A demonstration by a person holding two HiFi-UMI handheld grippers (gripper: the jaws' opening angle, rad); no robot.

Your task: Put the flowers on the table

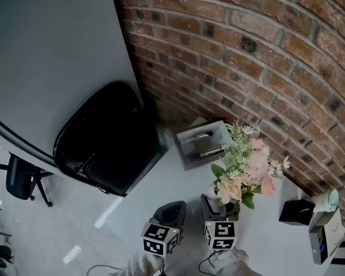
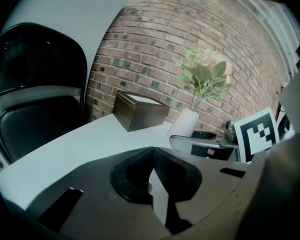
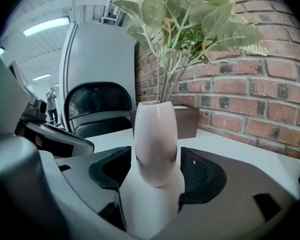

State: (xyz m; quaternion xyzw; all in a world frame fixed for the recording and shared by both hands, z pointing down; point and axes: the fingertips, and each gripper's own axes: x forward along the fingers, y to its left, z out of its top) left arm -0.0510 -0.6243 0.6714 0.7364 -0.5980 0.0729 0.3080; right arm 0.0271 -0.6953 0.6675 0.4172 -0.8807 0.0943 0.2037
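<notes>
A bunch of pale pink flowers [image 1: 247, 168] with green leaves stands in a white vase [image 3: 156, 139]. My right gripper [image 3: 152, 155] has a jaw against each side of the vase's lower body and is shut on it. I cannot tell whether the vase's base rests on the white table [image 1: 178, 183]. In the head view the right gripper [image 1: 219, 204] is right under the bouquet. My left gripper [image 1: 171, 213] is beside it on the left, shut and holding nothing. From the left gripper [image 2: 152, 158], the vase [image 2: 186, 123] stands ahead to the right.
A brown open box [image 2: 140, 111] sits near the brick wall [image 1: 264, 56] behind the vase. A black chair [image 1: 106, 137] stands at the table's left end. A black box [image 1: 296, 211] and a white device [image 1: 328, 232] sit at the right. An office chair [image 1: 20, 180] is on the floor.
</notes>
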